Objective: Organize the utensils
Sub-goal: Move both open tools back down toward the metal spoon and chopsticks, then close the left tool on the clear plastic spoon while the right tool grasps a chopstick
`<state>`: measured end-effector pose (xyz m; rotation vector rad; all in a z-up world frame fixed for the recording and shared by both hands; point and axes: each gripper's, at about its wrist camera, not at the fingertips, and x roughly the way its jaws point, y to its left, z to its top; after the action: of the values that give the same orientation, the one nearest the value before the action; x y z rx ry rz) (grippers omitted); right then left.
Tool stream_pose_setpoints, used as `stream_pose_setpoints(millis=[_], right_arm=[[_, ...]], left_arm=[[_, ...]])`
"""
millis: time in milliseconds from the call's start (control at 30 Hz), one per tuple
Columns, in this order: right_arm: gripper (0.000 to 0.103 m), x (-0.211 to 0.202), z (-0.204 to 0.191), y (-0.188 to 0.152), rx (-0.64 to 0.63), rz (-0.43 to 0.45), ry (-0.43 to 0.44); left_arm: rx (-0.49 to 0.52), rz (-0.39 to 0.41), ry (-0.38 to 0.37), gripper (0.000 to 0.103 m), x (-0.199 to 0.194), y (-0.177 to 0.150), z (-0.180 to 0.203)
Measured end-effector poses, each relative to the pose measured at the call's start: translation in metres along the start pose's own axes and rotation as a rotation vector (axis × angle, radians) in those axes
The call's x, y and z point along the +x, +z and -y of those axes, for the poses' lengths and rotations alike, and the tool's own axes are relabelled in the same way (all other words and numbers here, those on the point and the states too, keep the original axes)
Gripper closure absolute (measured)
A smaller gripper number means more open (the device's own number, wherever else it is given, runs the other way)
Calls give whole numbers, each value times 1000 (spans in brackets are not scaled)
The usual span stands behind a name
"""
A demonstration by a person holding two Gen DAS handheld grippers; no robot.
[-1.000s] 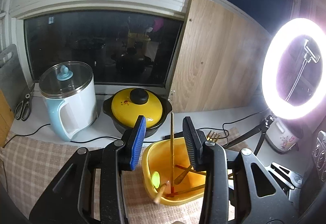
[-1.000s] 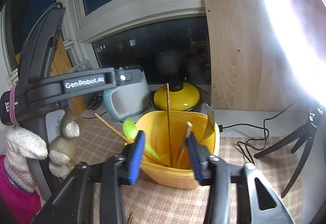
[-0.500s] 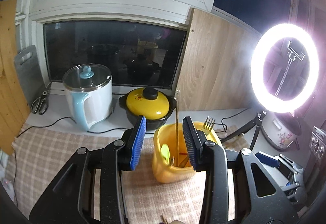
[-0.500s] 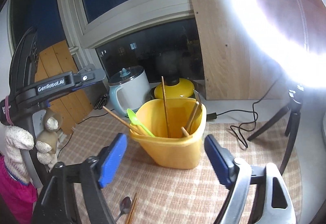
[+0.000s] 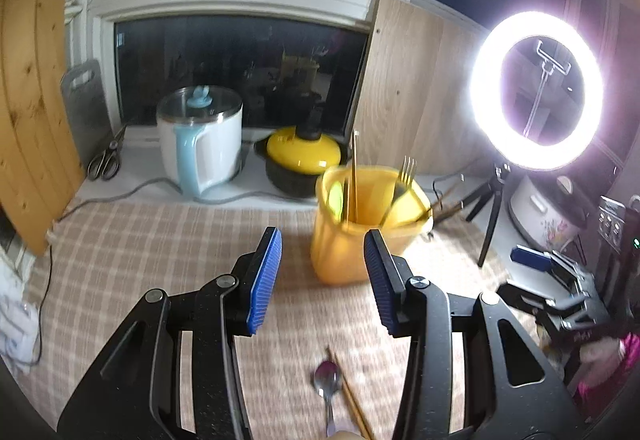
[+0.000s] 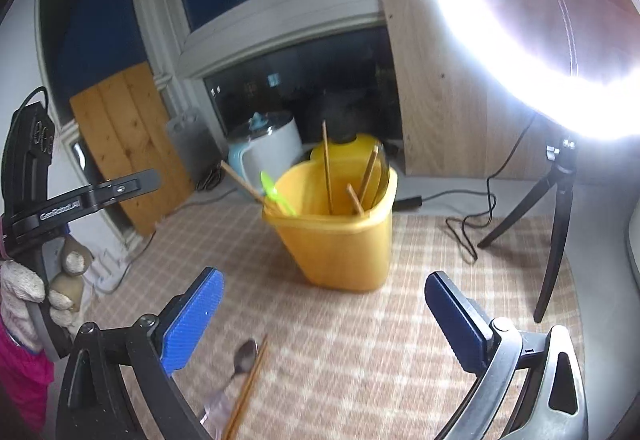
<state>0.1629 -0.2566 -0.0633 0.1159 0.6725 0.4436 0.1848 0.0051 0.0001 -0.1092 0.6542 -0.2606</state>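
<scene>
Nearest, a metal spoon (image 5: 329, 390) and a pair of wooden chopsticks (image 5: 351, 398) lie side by side on the checked cloth (image 5: 160, 260), touching or nearly so. Above them the left gripper (image 5: 322, 276) is released, its blue pads apart and holding nothing. The right gripper (image 6: 324, 314) is spread wide and also empty. Farther back on the cloth stands a yellow bin (image 6: 340, 236) holding upright chopsticks (image 6: 327, 169), a green spoon (image 6: 276, 193) and a fork (image 5: 402, 175). Beyond it, on the counter, sit a white kettle (image 5: 202, 139) to the left and a yellow-lidded pot (image 5: 304, 159). A ring light (image 5: 536, 89) glows on the far right.
</scene>
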Motion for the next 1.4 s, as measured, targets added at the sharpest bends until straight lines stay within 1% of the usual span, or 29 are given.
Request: stream_pose_setpoints(millis=[133,233,367,433,467,500,567,600,700,733,800,900,967,1033,1167,1300,1400], right_arm=[[1,7,3,-14,-9,-59,21],[1,16,7,-24,22,-117,64],[9,31,0,-43,28,-221,124],[9,37,-10,-53,11,-266,149],[12,40,-14,-59,4,-288,164],[19,42,-18,-64,-2,-307,178],[26,49,-29,-76,-17,-373,223],[30,51,-33,-81,-23,-392,242],[31,57,-48,-95,-61,-442,276],[33,59,-52,-98,-72,-450,275],[52,68,-56,-104,-78,-483,269],[62,87,-55,-109,-56,-550,235],[67,99,-56,-113,-37,-595,234],[68,106,-59,-118,-32,-622,219],[71,117,-66,-121,-26,-645,196],[78,129,-71,-123,6,-670,166],[81,133,-73,-123,29,-675,148]], left_arm=[[-31,-43,16,59,-10,-30,-7],[-57,-75,29,59,-16,-52,-13],[-101,-131,43,59,-17,-81,-22],[-111,-152,50,59,-17,-91,-25],[-118,-159,52,59,-18,-96,-27],[-128,-165,52,60,-18,-101,-29],[-148,-180,52,59,-19,-110,-34],[-154,-186,51,59,-19,-114,-36],[-170,-217,50,60,-16,-127,-41],[-173,-225,49,60,-15,-131,-42],[-182,-237,50,60,-14,-137,-44],[-196,-243,44,60,-15,-143,-48],[-197,-245,43,60,-15,-146,-48],[-195,-249,37,60,-14,-148,-49],[-186,-259,21,60,-12,-154,-50],[-184,-264,2,60,-10,-157,-55],[-186,-265,-14,60,-9,-159,-59]])
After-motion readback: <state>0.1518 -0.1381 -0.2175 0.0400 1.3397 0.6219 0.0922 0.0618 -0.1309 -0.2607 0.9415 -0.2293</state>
